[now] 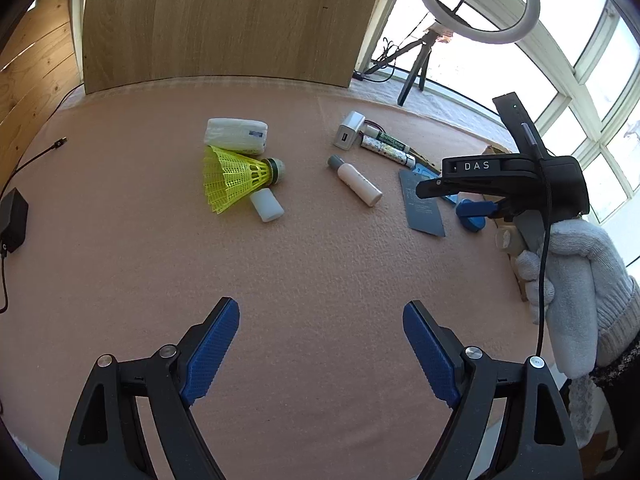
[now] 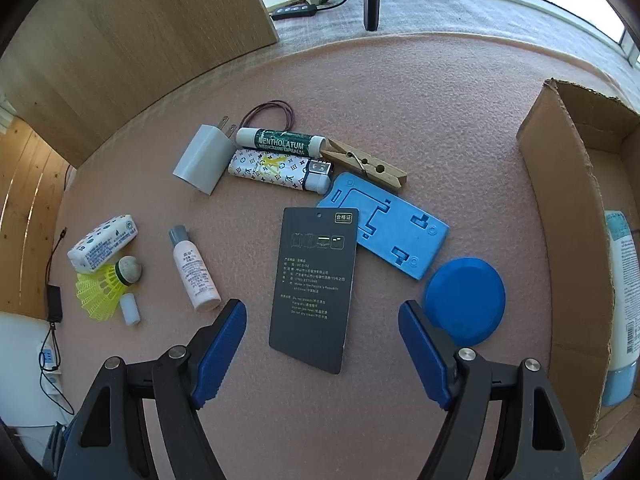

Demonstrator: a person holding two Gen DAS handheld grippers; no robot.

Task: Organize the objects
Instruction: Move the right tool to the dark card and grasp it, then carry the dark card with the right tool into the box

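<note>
**Both grippers spread wide over scattered clutter**

The right gripper [image 2: 322, 336] hovers with jaws apart and empty above a dark hang tag [image 2: 314, 288], which overlaps a blue foam tray [image 2: 396, 232]. A blue disc [image 2: 466, 300] lies just beside the cardboard box [image 2: 568, 216] holding 1 lotion tube [image 2: 622, 300]. The left gripper [image 1: 320, 344], likewise spread and empty, faces bare pink mat [image 1: 300, 264]; a yellow shuttlecock [image 1: 236, 180] and pink bottle [image 1: 356, 180] lie beyond.

A neon-yellow mesh plastic shuttlecock [image 2: 100, 290] lies on the salmon-pink felt table [image 2: 400, 92]. The white lighter [image 2: 280, 171] carries a dark monogram print. The flat round disc [image 2: 465, 301] and foam tray [image 2: 386, 226] are blue, the hang tag [image 2: 313, 286] matte black, the box [image 2: 568, 208] brown cardboard.
</note>
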